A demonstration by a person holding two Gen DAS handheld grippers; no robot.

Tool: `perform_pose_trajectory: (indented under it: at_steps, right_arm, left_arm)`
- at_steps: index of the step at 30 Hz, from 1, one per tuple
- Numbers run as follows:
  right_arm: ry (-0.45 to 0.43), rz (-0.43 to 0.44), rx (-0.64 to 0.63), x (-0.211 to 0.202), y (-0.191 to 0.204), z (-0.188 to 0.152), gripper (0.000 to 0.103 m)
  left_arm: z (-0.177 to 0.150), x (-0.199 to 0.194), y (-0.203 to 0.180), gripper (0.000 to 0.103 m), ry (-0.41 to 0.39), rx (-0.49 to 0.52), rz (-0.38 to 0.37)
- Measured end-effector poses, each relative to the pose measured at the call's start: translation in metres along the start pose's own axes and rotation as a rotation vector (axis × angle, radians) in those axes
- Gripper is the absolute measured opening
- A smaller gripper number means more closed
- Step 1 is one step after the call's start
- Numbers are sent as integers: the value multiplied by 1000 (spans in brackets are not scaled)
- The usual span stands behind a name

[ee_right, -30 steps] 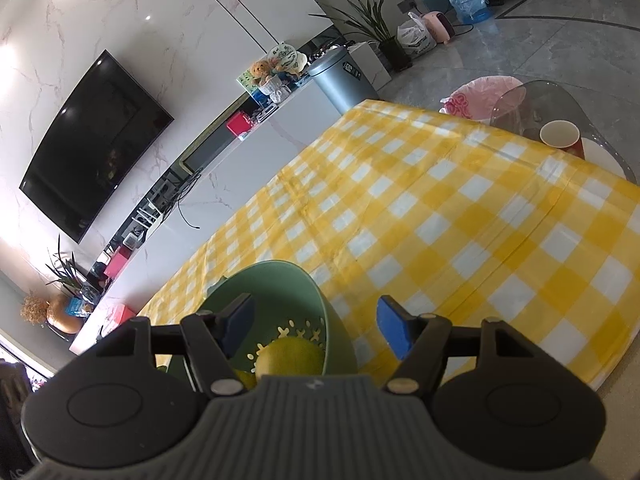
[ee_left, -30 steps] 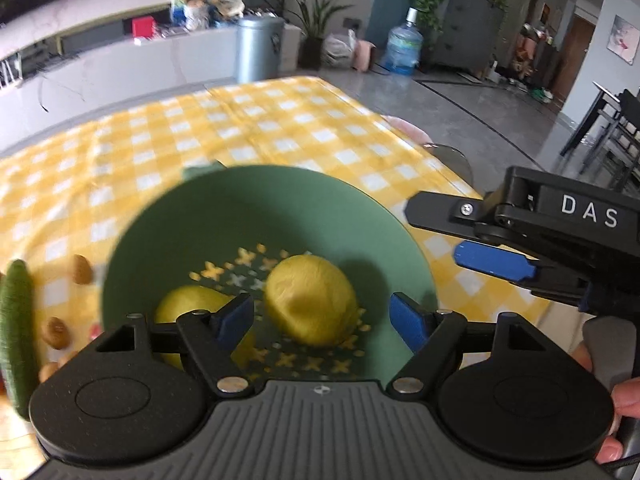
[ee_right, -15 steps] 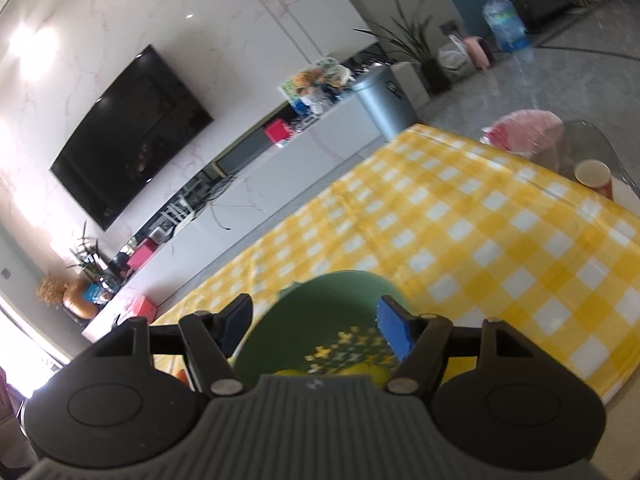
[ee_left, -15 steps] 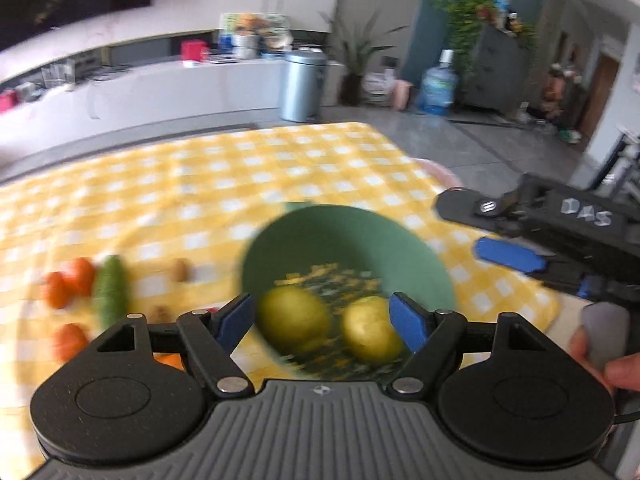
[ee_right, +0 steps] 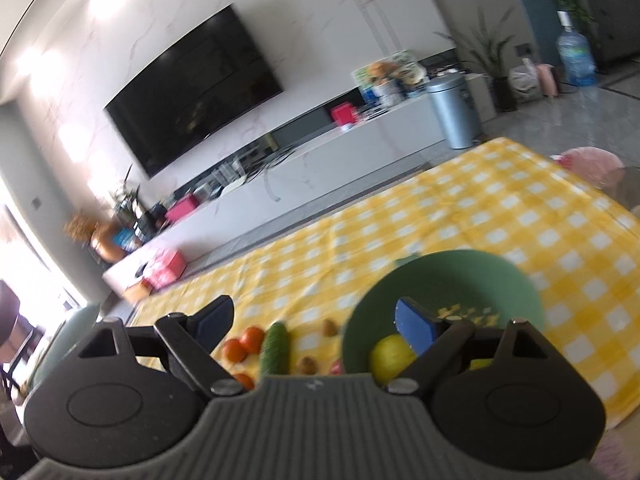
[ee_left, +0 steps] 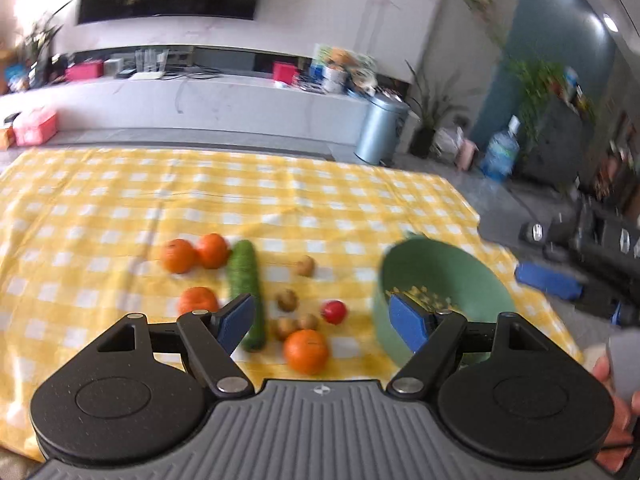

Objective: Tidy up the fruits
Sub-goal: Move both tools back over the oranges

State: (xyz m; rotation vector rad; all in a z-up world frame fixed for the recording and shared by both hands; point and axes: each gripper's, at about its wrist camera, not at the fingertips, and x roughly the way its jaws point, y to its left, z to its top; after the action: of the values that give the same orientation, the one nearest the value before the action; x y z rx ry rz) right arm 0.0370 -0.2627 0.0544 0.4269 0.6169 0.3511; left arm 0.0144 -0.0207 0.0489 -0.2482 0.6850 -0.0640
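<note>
surface (ee_left: 120, 208) in yellow check; green bowl (ee_left: 472, 276) behind the right-hand jaw, holding lemon (ee_right: 390, 356); cucumber (ee_left: 244, 280), four oranges (ee_left: 306, 350), small fruits unsorted between the jaws; left gripper (ee_left: 322, 320) wide, empty; right gripper (ee_right: 314, 324) just opened wide, empty.

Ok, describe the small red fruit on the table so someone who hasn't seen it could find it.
On the yellow checked tablecloth, look just left of the green bowl. The small red fruit lies there, among little brown fruits and above an orange. It is the only red piece.
</note>
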Motion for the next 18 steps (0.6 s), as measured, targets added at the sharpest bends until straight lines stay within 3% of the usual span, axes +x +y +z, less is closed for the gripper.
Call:
perform_pose_trajectory:
  at_steps: [3, 7, 15, 18]
  right_arm:
    - [40, 23, -49, 9, 26, -10, 85]
    - [101, 58, -116, 25, 56, -26, 85]
    - [209, 37, -201, 68, 81, -53, 85]
    - [247, 5, -205, 83, 77, -58, 85]
  left_arm:
    - [2, -3, 29, 90, 15, -102, 70]
    - [-3, -10, 59, 93, -21, -97, 166]
    - [-9, -10, 116, 96, -4, -217, 149]
    - [-10, -3, 133, 96, 4, -262, 191]
